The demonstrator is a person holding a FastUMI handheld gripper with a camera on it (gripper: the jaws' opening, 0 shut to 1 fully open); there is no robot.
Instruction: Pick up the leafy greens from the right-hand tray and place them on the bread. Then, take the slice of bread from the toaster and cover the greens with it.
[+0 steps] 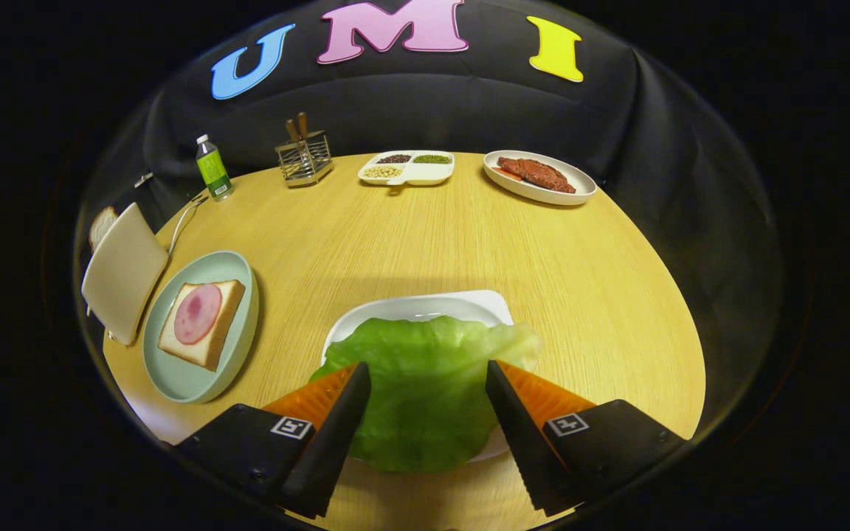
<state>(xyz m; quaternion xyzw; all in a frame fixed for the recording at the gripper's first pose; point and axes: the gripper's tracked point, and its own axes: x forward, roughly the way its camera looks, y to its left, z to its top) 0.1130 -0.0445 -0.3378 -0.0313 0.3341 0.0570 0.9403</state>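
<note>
— Gripper (429, 372)?
— Spread wide, pointing forward and down
— Fingers (333, 428)?
— Black inner pads, orange outer faces, well apart, angled toward each other at the tips, pressing on nothing

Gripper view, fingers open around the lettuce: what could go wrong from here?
1. The floppy green lettuce leaf lies between the open gripper fingers; closing may pinch only a fold, so it could slip out.
2. The leaf overhangs its white tray; lifting may drag the tray.
3. The leaf looks wider than the square bread slice topped with a pink ham round on the pale green plate, so it may land off-centre.
</note>
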